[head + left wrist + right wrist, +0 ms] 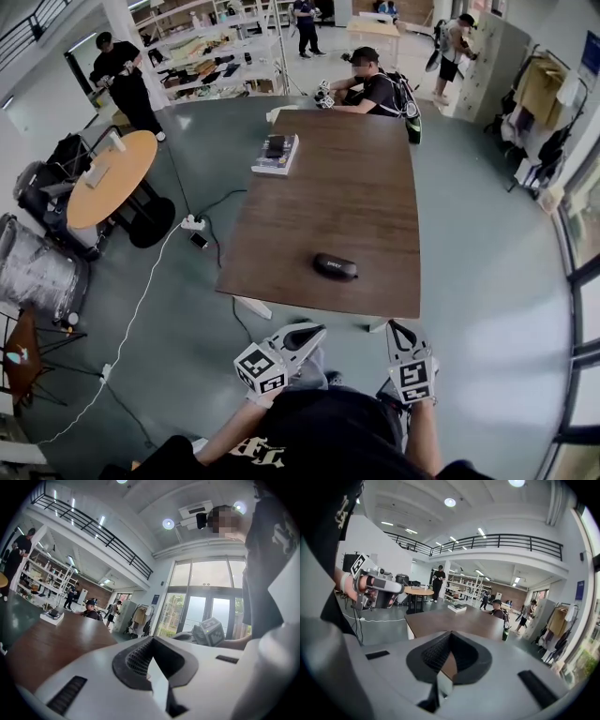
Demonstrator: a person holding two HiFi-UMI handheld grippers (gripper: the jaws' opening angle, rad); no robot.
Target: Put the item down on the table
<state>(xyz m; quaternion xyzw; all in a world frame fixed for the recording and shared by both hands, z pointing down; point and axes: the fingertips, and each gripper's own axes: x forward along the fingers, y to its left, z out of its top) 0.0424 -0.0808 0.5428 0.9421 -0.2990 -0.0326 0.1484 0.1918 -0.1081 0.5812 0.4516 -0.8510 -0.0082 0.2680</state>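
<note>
Black glasses case (335, 266) already lies on the counter (375, 169), near its front edge. Left gripper (309, 335) and right gripper (400, 330) hang clear, both closed and empty. A careless sweep forward could knock the case off.

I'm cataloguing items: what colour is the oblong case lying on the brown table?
The oblong hard case is black, seen best in the head view.
</note>
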